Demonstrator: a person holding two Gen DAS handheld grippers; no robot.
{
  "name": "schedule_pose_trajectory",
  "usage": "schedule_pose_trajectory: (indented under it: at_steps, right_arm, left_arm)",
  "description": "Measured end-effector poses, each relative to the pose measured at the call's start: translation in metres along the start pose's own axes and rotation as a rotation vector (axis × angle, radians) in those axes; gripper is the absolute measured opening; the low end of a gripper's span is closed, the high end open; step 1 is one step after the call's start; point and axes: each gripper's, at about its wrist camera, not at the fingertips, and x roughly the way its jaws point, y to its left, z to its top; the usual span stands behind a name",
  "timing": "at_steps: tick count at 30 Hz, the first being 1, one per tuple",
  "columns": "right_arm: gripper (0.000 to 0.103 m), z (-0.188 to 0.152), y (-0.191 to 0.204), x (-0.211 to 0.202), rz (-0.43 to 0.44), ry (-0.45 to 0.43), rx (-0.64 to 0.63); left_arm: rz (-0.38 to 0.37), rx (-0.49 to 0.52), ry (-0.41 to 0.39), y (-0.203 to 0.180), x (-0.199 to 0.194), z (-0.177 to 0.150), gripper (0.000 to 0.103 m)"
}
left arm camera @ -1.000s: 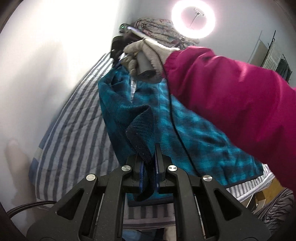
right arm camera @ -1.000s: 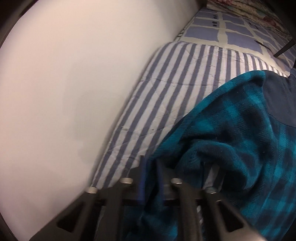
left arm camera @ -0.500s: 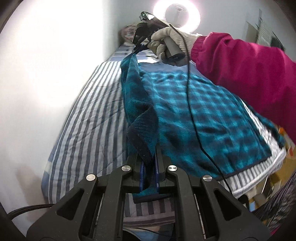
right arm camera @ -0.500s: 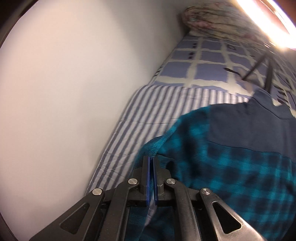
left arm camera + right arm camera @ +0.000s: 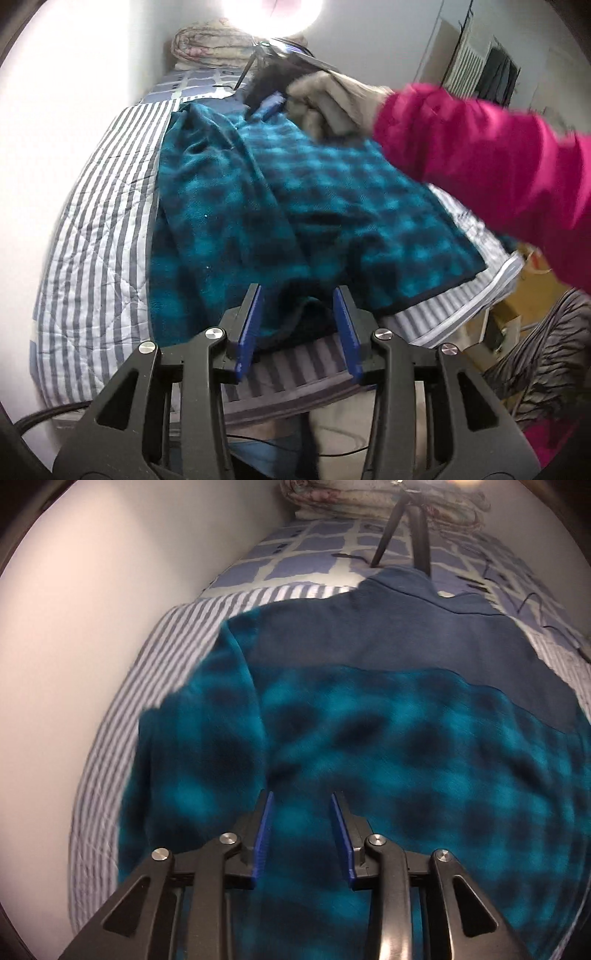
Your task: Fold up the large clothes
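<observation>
The left gripper [image 5: 298, 301] stands with its blue pads [image 5: 248, 332] parted, its jaws having just been opening; the dark hem of the shirt [image 5: 229, 206] lies slack in the gap between them, and neither pad presses on it. The right gripper [image 5: 300, 814] is likewise narrow but apart — its jaws too have just been opening — and nothing is pinched between its pads [image 5: 263, 836]; the checked cloth simply lies beneath them. In the left wrist view the right gripper [image 5: 271, 101] shows blurred at the far end of the shirt, held by a gloved hand [image 5: 328, 101] that comes out of a bright pink sleeve [image 5: 491, 166]. The shirt is a teal and dark check with a plain navy panel [image 5: 388, 638] at its far end, spread flat along the bed [image 5: 92, 229], its left side folded over into a long band that runs toward the near edge. The bed has a grey and white striped cover, and past it a sheet [image 5: 295, 554] with blue squares. On that sheet stand the dark legs of a tripod [image 5: 406, 520] — above it glares a round lamp [image 5: 273, 14]. A rolled, flowered quilt [image 5: 214, 48] lies against the far wall, and a pale wall [image 5: 92, 627] runs along the bed's left side.
</observation>
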Motion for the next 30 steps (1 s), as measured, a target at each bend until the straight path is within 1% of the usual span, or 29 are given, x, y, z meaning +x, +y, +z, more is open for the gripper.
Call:
schedule_pose_trajectory:
  at_steps: [1,2,3,4,5,7,8,9,10,11,12,14,16,18,21,23,24,25,26,27,29,30]
  right_arm:
    - [0.034,-0.006,-0.002,-0.005,0.007,-0.001,0.000]
    - [0.035,-0.015,-0.006,-0.013,0.033,-0.003,0.008]
    - [0.036,-0.028,-0.009,-0.023,0.079,-0.001,0.015]
    - [0.036,-0.037,-0.010,-0.027,0.104,-0.001,0.014]
    - [0.037,-0.056,-0.010,-0.038,0.139,0.001,0.003]
    - [0.039,-0.084,-0.005,-0.047,0.179,0.018,-0.017]
    - [0.040,-0.108,-0.002,-0.053,0.212,0.037,-0.028]
    - [0.040,-0.126,0.000,-0.056,0.233,0.051,-0.033]
    - [0.041,-0.143,0.001,-0.057,0.255,0.065,-0.032]
    - [0.042,-0.167,0.003,-0.057,0.290,0.094,-0.025]
    - [0.042,-0.179,0.005,-0.057,0.306,0.110,-0.020]
    - [0.042,-0.213,0.008,-0.053,0.341,0.149,-0.004]
    - [0.042,-0.233,0.011,-0.049,0.360,0.170,0.001]
    - [0.042,-0.250,0.015,-0.043,0.371,0.186,-0.003]
    - [0.042,-0.259,0.017,-0.041,0.385,0.165,0.011]
    - [0.042,-0.262,0.018,-0.043,0.421,0.158,0.039]
    - [0.034,-0.264,0.020,-0.044,0.437,0.155,0.044]
    - [0.029,-0.268,0.023,-0.046,0.460,0.153,0.044]
    - [0.022,-0.269,0.029,-0.047,0.475,0.154,0.030]
    - [0.010,-0.270,0.034,-0.048,0.477,0.153,0.014]
    - [0.002,-0.273,0.046,-0.051,0.475,0.161,-0.013]
    - [0.001,-0.273,0.052,-0.055,0.464,0.155,-0.025]
  left_arm:
    - [0.007,-0.029,-0.002,0.007,-0.002,0.001,0.040]
    - [0.007,-0.067,-0.004,0.016,-0.004,0.002,0.040]
    - [-0.001,-0.134,-0.001,0.031,-0.004,0.002,0.040]
    - [-0.007,-0.185,0.007,0.042,-0.002,0.002,0.040]
    - [-0.014,-0.251,0.020,0.056,0.001,0.001,0.040]
    - [-0.045,-0.378,0.058,0.084,0.011,-0.004,0.040]
    - [-0.051,-0.427,0.075,0.094,0.016,-0.007,0.040]
    - [-0.058,-0.486,0.090,0.106,0.024,-0.010,0.040]
    - [-0.071,-0.521,0.105,0.114,0.030,-0.013,0.040]
    - [-0.094,-0.569,0.127,0.121,0.038,-0.018,0.040]
    - [-0.119,-0.629,0.147,0.129,0.046,-0.023,0.040]
    - [-0.171,-0.702,0.172,0.136,0.056,-0.030,0.040]
    - [-0.213,-0.752,0.183,0.139,0.063,-0.033,0.040]
    - [-0.231,-0.780,0.185,0.140,0.069,-0.031,0.040]
    - [-0.229,-0.798,0.164,0.140,0.075,-0.024,0.040]
    - [-0.221,-0.791,0.154,0.137,0.077,-0.021,0.011]
    - [-0.201,-0.767,0.158,0.134,0.077,-0.017,0.005]
    - [-0.185,-0.749,0.152,0.131,0.076,-0.016,0.005]
    - [-0.170,-0.729,0.146,0.129,0.075,-0.014,0.004]
    - [-0.159,-0.713,0.139,0.128,0.072,-0.013,0.004]
    - [-0.140,-0.685,0.114,0.125,0.064,-0.008,0.004]
    - [-0.129,-0.676,0.096,0.127,0.057,-0.006,0.004]
